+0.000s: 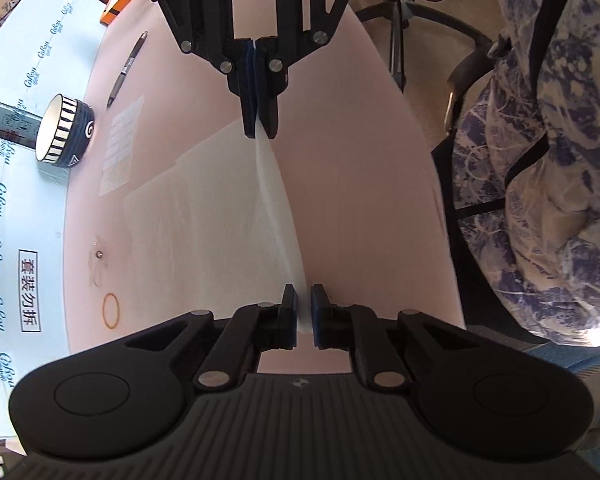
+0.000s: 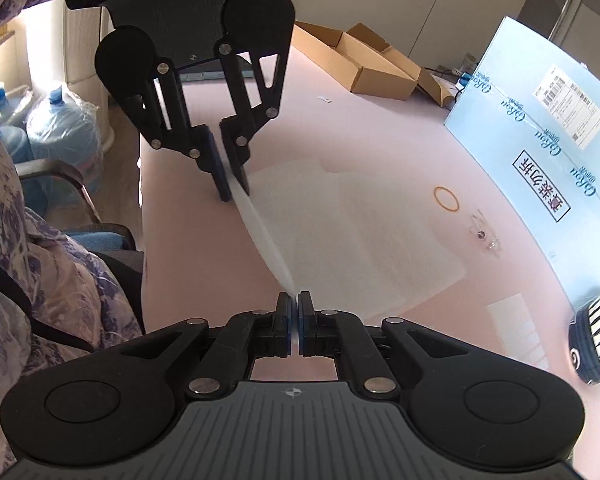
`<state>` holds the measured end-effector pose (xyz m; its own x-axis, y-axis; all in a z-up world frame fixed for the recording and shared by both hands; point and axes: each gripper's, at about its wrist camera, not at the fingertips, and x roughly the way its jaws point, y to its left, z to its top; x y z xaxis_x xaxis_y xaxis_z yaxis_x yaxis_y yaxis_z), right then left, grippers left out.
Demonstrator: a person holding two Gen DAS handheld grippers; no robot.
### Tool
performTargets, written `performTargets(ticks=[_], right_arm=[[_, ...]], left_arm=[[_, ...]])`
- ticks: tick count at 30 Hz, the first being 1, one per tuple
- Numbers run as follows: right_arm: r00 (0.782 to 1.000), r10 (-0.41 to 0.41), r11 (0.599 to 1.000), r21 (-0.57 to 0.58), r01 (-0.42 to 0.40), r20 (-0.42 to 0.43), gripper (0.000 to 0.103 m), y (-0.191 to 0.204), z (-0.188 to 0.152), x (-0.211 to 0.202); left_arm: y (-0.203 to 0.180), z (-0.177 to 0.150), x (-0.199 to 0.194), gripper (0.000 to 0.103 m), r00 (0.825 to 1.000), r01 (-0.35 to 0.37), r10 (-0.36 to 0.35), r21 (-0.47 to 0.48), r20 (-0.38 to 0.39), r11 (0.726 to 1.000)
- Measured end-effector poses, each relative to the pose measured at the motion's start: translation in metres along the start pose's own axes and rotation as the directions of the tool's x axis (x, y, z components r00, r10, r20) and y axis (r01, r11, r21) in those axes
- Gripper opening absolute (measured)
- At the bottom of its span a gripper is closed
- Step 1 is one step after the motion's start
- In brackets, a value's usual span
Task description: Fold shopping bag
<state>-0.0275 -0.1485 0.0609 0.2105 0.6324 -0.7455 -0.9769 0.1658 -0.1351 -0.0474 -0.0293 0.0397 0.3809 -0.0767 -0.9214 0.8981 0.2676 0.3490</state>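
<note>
shopping bag (image 1: 204, 216) | flat on pink desk (image 1: 360, 184), near edge lifted taut | left gripper (image 1: 304, 316) slightly parted around edge, grip uncertain | right gripper (image 2: 294, 320) clamped on edge | risk: thin film slipping from left, fold skewing

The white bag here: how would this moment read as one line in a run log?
step: folding | left gripper: shut on bag edge | right gripper: shut on bag edge | bag: near edge lifted, rest flat on pink table
</note>
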Motion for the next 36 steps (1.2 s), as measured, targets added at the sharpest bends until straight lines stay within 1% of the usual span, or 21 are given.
performTargets(ticks=[2,5,9,11,13,15,18,20,21,22,24,26,28,29,30,31,32,33,34,35,36], right_arm=[[0.998,0.065,0.993,0.102,-0.067,0.019,0.003,-0.012,0.001,0.001],[0.994,0.106,0.976,0.187,-0.109,0.023,0.003,-0.023,0.006,0.005],[0.988,0.150,0.943,0.296,-0.155,0.038,0.003,-0.038,0.005,0.010],[0.987,0.159,0.932,0.325,-0.161,0.031,0.003,-0.041,0.003,0.011],[0.987,0.161,0.927,0.340,-0.160,0.025,0.004,-0.045,0.000,0.011],[0.986,0.166,0.920,0.355,-0.163,0.023,0.004,-0.049,-0.001,0.011],[0.987,0.159,0.926,0.345,-0.156,0.019,0.008,-0.050,0.000,0.014],[0.987,0.157,0.930,0.334,-0.155,0.021,0.009,-0.049,0.001,0.015],[0.987,0.156,0.931,0.330,-0.155,0.023,0.009,-0.049,0.000,0.017],[0.988,0.152,0.936,0.317,-0.151,0.024,0.009,-0.048,0.000,0.017],[0.990,0.139,0.947,0.290,-0.140,0.025,0.009,-0.044,0.000,0.016],[0.991,0.128,0.956,0.262,-0.130,0.025,0.009,-0.040,-0.001,0.016],[0.993,0.119,0.962,0.246,-0.122,0.026,0.009,-0.038,-0.002,0.017],[0.993,0.113,0.965,0.235,-0.116,0.026,0.010,-0.036,-0.002,0.017],[0.994,0.107,0.967,0.228,-0.110,0.028,0.010,-0.034,-0.003,0.017],[0.995,0.097,0.972,0.213,-0.101,0.032,0.010,-0.032,-0.003,0.017],[0.996,0.087,0.976,0.198,-0.092,0.036,0.010,-0.029,-0.004,0.017],[0.996,0.076,0.980,0.182,-0.082,0.040,0.012,-0.026,-0.005,0.017],[0.997,0.056,0.987,0.150,-0.062,0.046,0.013,-0.022,-0.005,0.018],[0.998,0.039,0.990,0.131,-0.045,0.049,0.018,-0.020,-0.005,0.018],[0.999,0.015,0.992,0.121,-0.021,0.050,0.021,-0.017,-0.005,0.019]], left_arm=[[0.009,-0.002,-0.005,0.009,0.998,0.070,-0.070,-0.050,0.011,0.996],[0.026,-0.006,-0.006,0.009,0.991,0.130,-0.126,-0.117,0.043,0.985],[0.048,-0.021,-0.002,0.009,0.974,0.223,-0.209,-0.210,0.088,0.952],[0.057,-0.027,0.000,0.009,0.964,0.262,-0.244,-0.243,0.105,0.934],[0.064,-0.032,0.005,0.010,0.959,0.283,-0.264,-0.265,0.107,0.922],[0.071,-0.035,0.010,0.010,0.955,0.295,-0.276,-0.282,0.105,0.913],[0.077,-0.039,0.011,0.012,0.947,0.321,-0.296,-0.294,0.125,0.900],[0.078,-0.041,0.011,0.013,0.945,0.325,-0.298,-0.292,0.135,0.899],[0.079,-0.043,0.011,0.016,0.945,0.324,-0.295,-0.295,0.139,0.899],[0.078,-0.045,0.010,0.018,0.949,0.312,-0.282,-0.300,0.140,0.902],[0.073,-0.051,0.005,0.033,0.962,0.269,-0.236,-0.319,0.139,0.909],[0.069,-0.062,-0.004,0.036,0.970,0.228,-0.180,-0.364,0.161,0.903],[0.062,-0.079,-0.025,0.036,0.965,0.197,-0.090,-0.458,0.245,0.867],[0.060,-0.085,-0.034,0.038,0.952,0.200,-0.039,-0.516,0.305,0.833],[0.059,-0.092,-0.043,0.039,0.932,0.209,0.016,-0.572,0.363,0.793],[0.053,-0.099,-0.053,0.040,0.898,0.223,0.106,-0.649,0.428,0.728],[0.049,-0.101,-0.058,0.040,0.877,0.220,0.180,-0.704,0.446,0.675],[0.043,-0.099,-0.062,0.040,0.850,0.215,0.273,-0.771,0.449,0.599],[0.041,-0.095,-0.062,0.040,0.835,0.219,0.323,-0.809,0.445,0.546],[0.039,-0.091,-0.062,0.038,0.822,0.226,0.365,-0.839,0.437,0.496],[0.034,-0.081,-0.056,0.038,0.823,0.225,0.382,-0.859,0.420,0.460]])
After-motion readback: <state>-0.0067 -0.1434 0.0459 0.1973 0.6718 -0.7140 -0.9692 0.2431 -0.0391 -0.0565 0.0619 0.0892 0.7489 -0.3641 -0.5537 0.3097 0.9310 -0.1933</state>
